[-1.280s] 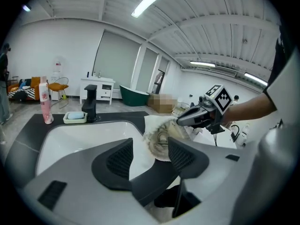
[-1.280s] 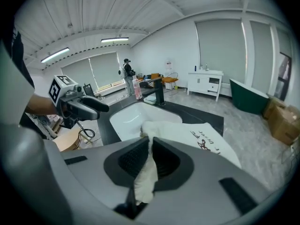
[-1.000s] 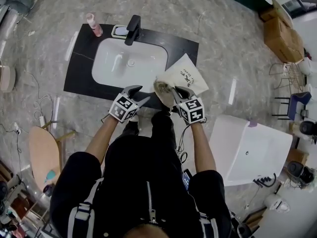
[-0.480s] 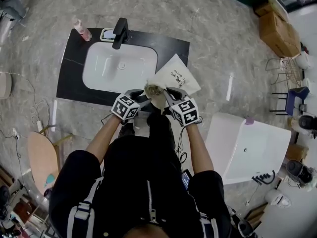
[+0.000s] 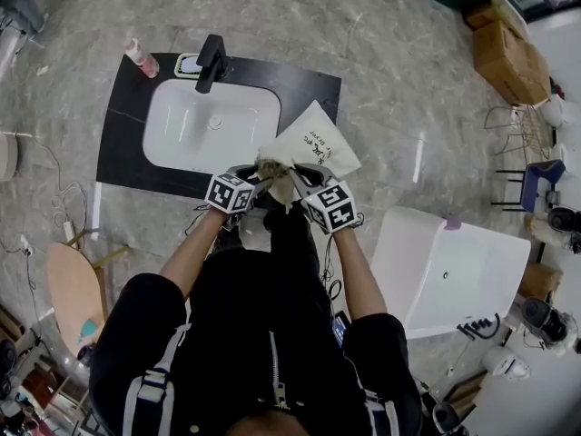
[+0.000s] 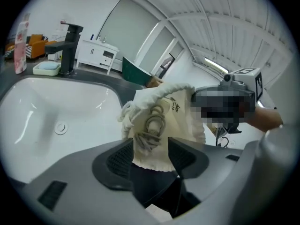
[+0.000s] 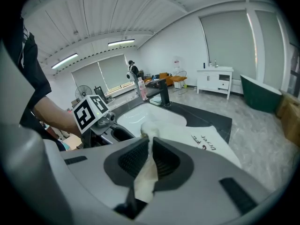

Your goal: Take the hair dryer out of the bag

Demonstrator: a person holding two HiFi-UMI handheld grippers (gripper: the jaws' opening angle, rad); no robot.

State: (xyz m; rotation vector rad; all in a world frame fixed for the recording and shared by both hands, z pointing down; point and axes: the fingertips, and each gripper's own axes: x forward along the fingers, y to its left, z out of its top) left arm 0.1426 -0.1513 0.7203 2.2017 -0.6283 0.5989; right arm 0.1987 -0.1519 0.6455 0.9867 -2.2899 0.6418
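A cream drawstring bag (image 5: 313, 142) lies on the dark counter (image 5: 123, 143), to the right of the white basin (image 5: 209, 125). Its gathered mouth, with a coiled cord, is lifted at the counter's front edge. My right gripper (image 5: 292, 175) is shut on a fold of cloth at that mouth (image 7: 149, 146). My left gripper (image 5: 261, 182) is open, and the bag's mouth (image 6: 152, 125) hangs between its spread jaws. The hair dryer is not visible; the bag hides it.
A black faucet (image 5: 211, 62), a soap dish (image 5: 188, 64) and a pink bottle (image 5: 141, 57) stand behind the basin. A white cabinet top (image 5: 454, 271) sits on the floor at the right, and cardboard boxes (image 5: 504, 48) at the far right.
My left gripper has come down and to the right, up to the bag's mouth, so the cloth now sits between its jaws. The right gripper has held its grip in place.
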